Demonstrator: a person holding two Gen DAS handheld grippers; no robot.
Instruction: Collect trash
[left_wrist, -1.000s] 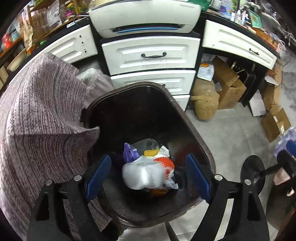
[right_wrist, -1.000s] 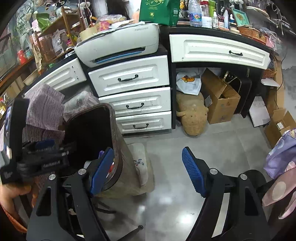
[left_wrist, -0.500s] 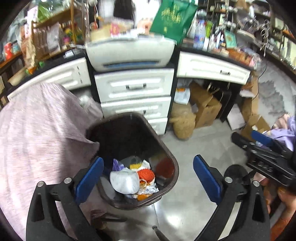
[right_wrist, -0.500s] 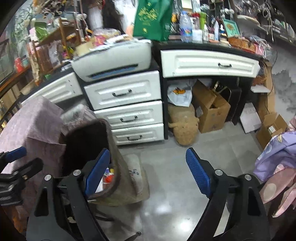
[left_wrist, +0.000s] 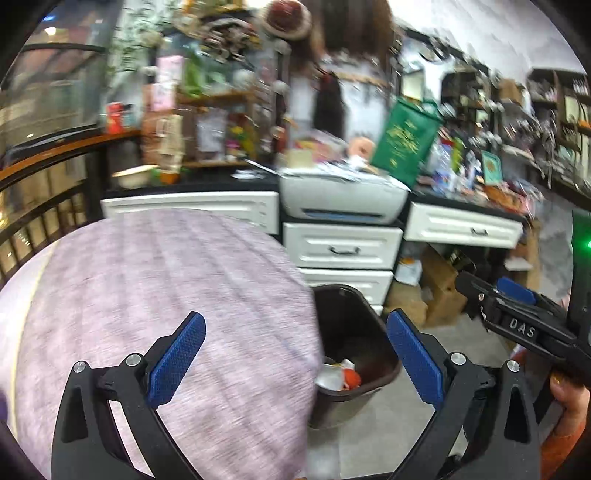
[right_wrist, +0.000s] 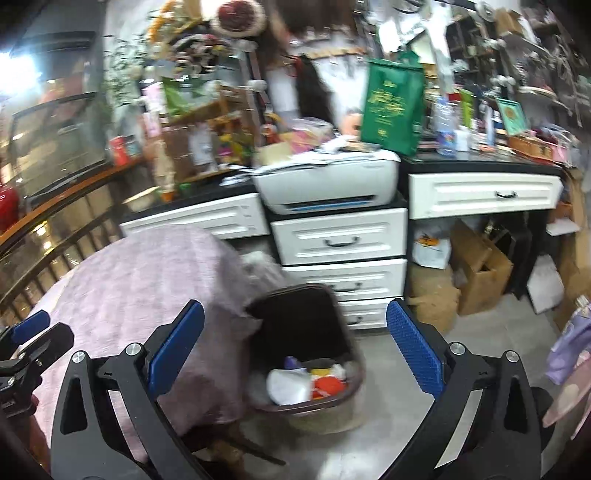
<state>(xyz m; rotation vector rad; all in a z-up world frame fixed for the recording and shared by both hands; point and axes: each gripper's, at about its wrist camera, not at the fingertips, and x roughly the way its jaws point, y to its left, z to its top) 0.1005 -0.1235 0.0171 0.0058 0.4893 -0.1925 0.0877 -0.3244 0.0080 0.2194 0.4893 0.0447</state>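
Observation:
A dark brown trash bin (left_wrist: 351, 325) stands on the floor beside a table under a purple cloth (left_wrist: 166, 277). White, orange and yellow trash (left_wrist: 340, 374) lies at its bottom. My left gripper (left_wrist: 294, 317) hangs high above the table edge and bin, open wide, with nothing between its blue pads. In the right wrist view the bin (right_wrist: 299, 325) and its trash (right_wrist: 306, 382) sit below my right gripper (right_wrist: 295, 306). That gripper's jaws are opening and hold nothing. Each gripper shows at the edge of the other's view, held in a hand (left_wrist: 569, 395).
White drawers (right_wrist: 340, 240) with a printer (right_wrist: 328, 184) on top stand behind the bin. Cardboard boxes (right_wrist: 480, 273) and a sack (right_wrist: 432, 299) sit under the desk at right. The cloth-covered table (right_wrist: 140, 273) fills the left, with a railing (right_wrist: 55, 236) beyond it.
Both grippers have risen and pulled back from the bin, which now looks smaller and lower. Both pairs of jaws have spread wider. The trash stays in the bin.

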